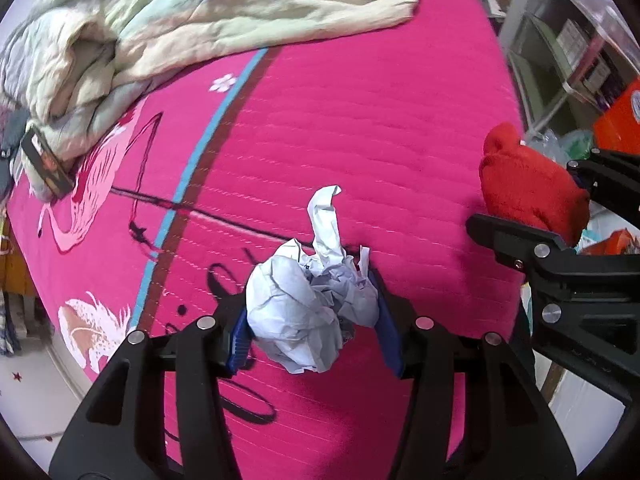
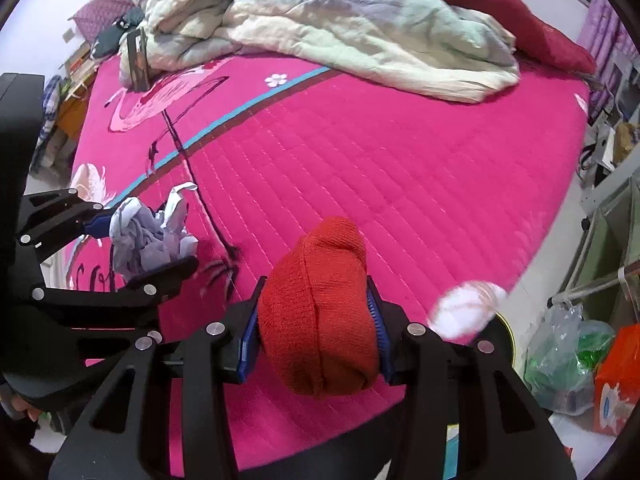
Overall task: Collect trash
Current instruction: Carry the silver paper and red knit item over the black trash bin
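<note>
a bed covered by a bright pink quilted bedspread [image 2: 400, 168] fills both views and serves as the landmark here. at the far left of the bedspread, a small dark box [image 2: 138, 58] stands tilted against a rumpled pale green and cream duvet [image 2: 320, 28], which lies heaped along the far edge.

above the near left part of the bedspread, the left gripper [image 1: 312, 320] is clamped on a wad of crumpled white paper [image 1: 308, 300], its blue pads pressing both sides. the paper is lifted clear of the fabric, so this piece of trash seems already picked up.

to the right of it, also above the near part of the bedspread, the right gripper [image 2: 316, 328] is clenched around a red knitted hat [image 2: 320, 312], which bulges between the jaws.

just off the near right edge of the bedspread, a blurred white and pink thing [image 2: 468, 308] shows; what it is cannot be told. further right, on the floor beside the bed, sit a clear plastic bag [image 2: 560, 360] with green contents and an orange box [image 2: 618, 384].

by judgement, the gathering is partway done: both items are held but neither is yet dropped anywhere, and no bin is clearly visible.
</note>
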Available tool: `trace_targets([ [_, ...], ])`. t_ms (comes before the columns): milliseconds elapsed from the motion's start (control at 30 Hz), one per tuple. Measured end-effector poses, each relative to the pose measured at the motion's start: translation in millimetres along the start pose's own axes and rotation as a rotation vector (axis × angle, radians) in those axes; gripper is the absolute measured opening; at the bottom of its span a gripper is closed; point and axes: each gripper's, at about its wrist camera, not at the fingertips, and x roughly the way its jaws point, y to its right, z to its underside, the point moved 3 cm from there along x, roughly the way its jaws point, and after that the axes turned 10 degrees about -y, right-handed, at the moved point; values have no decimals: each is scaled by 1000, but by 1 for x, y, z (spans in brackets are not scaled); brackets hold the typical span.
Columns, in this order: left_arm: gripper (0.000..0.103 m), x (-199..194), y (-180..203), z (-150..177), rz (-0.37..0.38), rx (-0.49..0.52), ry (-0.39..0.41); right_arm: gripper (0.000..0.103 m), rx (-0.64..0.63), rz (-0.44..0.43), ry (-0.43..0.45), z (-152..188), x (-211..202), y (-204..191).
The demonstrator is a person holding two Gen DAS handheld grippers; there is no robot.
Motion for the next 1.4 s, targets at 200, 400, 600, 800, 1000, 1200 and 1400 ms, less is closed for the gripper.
trace_targets([
  [200, 52, -9, 36, 3, -4, 53, 4, 42, 36, 6, 10, 25, -15, 25],
  [400, 52, -12, 70, 1, -7, 110, 6, 42, 78, 19, 27, 48, -28, 51],
  [600, 52, -11, 102, -5, 1, 161, 0, 42, 131, 30, 45, 72, -40, 79],
  [800, 52, -10, 138, -11, 16, 227, -6, 42, 177, 48, 48, 96, -49, 106],
  [1000, 52, -13, 170, -14, 18, 282, -3, 42, 223, 61, 51, 119, -54, 130],
  [1200, 52, -7, 197, -21, 14, 331, -15, 42, 276, 78, 62, 139, -60, 155],
  [1400, 52, 3, 230, -29, 34, 386, -44, 42, 341, 86, 77, 160, -64, 183],
])
